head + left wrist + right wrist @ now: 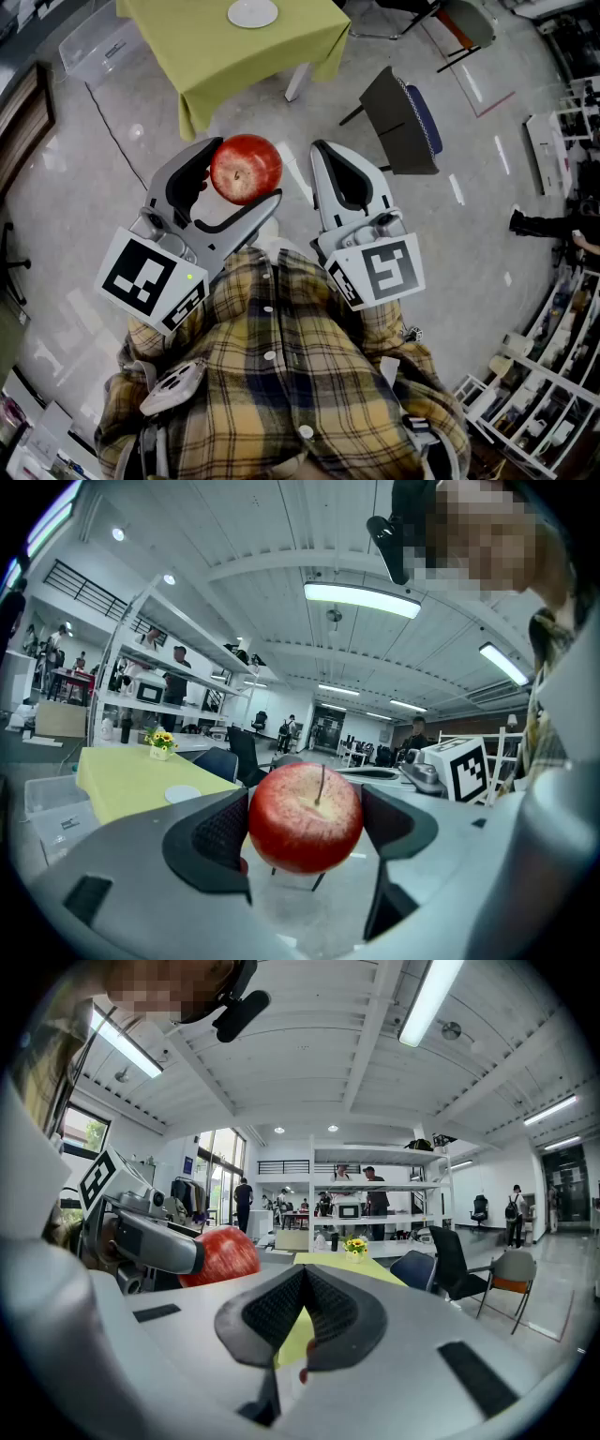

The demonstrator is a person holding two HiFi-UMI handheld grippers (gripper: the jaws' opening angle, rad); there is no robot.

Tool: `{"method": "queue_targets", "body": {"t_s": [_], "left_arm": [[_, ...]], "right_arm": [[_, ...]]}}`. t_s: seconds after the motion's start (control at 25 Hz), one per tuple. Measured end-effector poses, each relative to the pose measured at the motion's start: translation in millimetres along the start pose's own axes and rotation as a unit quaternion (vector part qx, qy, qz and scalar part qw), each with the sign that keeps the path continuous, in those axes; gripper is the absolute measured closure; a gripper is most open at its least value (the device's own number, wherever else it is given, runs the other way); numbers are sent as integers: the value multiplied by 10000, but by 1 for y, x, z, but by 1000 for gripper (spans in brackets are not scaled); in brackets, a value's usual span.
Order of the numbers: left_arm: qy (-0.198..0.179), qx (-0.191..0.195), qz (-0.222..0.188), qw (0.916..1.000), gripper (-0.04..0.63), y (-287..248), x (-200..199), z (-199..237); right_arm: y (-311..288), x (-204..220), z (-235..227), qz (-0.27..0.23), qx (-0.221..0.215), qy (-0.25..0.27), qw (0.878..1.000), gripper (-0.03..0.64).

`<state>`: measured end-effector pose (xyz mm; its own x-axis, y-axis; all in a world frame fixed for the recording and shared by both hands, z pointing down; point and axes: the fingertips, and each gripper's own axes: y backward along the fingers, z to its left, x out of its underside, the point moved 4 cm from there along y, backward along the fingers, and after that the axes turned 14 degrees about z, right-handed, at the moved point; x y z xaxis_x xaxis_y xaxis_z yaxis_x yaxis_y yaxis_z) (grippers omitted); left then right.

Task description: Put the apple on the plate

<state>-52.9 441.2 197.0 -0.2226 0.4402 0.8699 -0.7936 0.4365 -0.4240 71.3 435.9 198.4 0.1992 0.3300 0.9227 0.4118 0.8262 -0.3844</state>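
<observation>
- L gripper [242, 174]: my jaws stand wide apart, both black ribbed pads [222, 829] pressing on the round red apple [246, 169], one each side. Firm hold; apple is clear of the floor, just above centre of the head view.
- L gripper view: the apple [305, 817] fills the gap betw. the pads at mid-frame, stem facing the camera and tilted a bit upward. Gripper [305, 810] points near level.
- R gripper [326, 157]: jaws fully together, nothing betw. them. It sits just beside the L one, right of the apple in the head view, not touching it.
- R gripper view: pads meet at frame centre [302, 1283], empty. The apple [220, 1255] shows at centre left, part hidden behind the L jaw.
- Small round white plate [253, 13] lies on the table w/ yellow-green cloth [216, 56], top centre of the head view. Apple is well apart from it, lower in the frame.
- Plate [181, 793] also shows left of the apple in the L gripper view, bare.
</observation>
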Motion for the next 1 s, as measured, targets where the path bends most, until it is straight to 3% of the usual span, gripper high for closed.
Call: {"method": "queue_targets", "body": {"t_s": [0.48, 1.0], "left_arm": [[106, -158, -65, 9998, 206, -21, -7, -13], [282, -658, -211, 9972, 206, -36, -10, -16]], "right_arm": [[12, 8, -30, -36, -92, -109, 9999, 621], [18, 23, -63, 15, -276, -34, 9996, 621]]}}
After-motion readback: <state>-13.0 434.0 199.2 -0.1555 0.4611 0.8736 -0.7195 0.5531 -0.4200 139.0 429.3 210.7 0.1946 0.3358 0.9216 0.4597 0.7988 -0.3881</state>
